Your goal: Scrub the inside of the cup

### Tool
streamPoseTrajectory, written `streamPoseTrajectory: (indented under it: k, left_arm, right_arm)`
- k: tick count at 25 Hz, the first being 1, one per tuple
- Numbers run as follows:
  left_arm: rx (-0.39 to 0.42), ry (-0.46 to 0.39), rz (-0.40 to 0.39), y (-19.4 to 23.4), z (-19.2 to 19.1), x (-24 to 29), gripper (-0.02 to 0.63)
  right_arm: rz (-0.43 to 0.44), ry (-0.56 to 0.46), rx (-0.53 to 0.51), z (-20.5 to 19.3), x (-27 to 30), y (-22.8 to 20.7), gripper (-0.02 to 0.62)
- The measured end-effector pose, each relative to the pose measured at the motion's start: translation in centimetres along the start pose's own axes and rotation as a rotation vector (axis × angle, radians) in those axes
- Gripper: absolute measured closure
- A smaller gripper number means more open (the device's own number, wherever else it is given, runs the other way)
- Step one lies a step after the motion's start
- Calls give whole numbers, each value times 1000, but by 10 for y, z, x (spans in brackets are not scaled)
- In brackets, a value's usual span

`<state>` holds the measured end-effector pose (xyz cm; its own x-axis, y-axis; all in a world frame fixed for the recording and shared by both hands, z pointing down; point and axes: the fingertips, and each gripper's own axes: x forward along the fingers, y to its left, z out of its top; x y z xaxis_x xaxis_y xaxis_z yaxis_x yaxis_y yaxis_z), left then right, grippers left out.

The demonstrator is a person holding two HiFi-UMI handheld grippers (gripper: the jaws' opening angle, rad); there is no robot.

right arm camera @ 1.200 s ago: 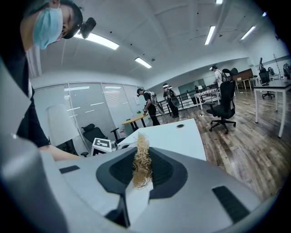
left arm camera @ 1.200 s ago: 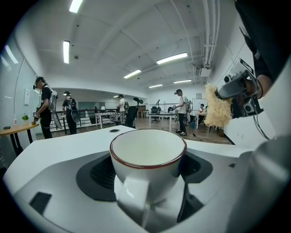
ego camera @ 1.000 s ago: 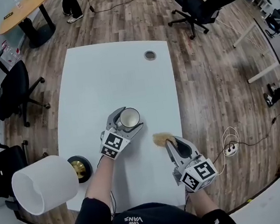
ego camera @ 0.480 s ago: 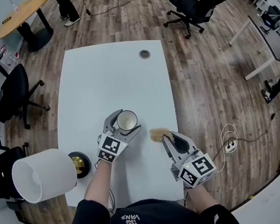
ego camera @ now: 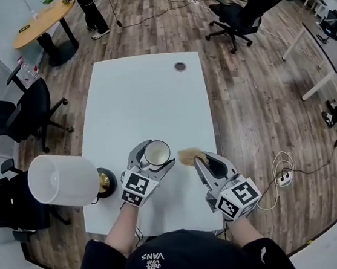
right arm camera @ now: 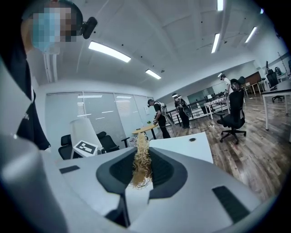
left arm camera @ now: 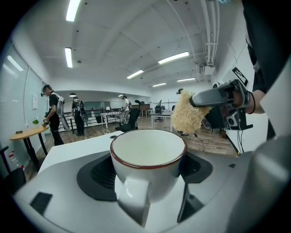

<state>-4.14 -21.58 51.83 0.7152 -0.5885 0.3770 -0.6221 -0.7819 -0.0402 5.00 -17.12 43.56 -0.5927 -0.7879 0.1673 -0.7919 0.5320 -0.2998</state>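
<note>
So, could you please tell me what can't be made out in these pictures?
The cup's inner bottom: left gripper view, its near rim hides it; head view, too small.
Whether the cup rests on the table: the left gripper covers its base in both views.
The scrubber's full shape: right gripper view, edge-on, pinched by the right gripper.

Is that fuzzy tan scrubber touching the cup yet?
Apart. In the head view a strip of white table shows between the scrubber and the rim of the cup. The scrubber sits off to the cup's right, not inside it.
</note>
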Motion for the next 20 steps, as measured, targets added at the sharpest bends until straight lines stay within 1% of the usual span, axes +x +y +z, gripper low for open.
streamPoseTrajectory:
  k: [4,9,16,20]
  left_arm:
    - [18,3,18,-28,9,-27,198]
    - [36,18,43,-48,14,-54,198]
    - [71,50,39,-84,16,-70,198]
    - [98,69,39,-97,17,-76,198]
  right_arm:
    - [23,-27,-2,8,-22,14,525]
    - [47,-65,-16,18,-41,30,525]
    - [77,-83,-27,21,-67,46,525]
    - [101,-92,-38,23,-75,55,525]
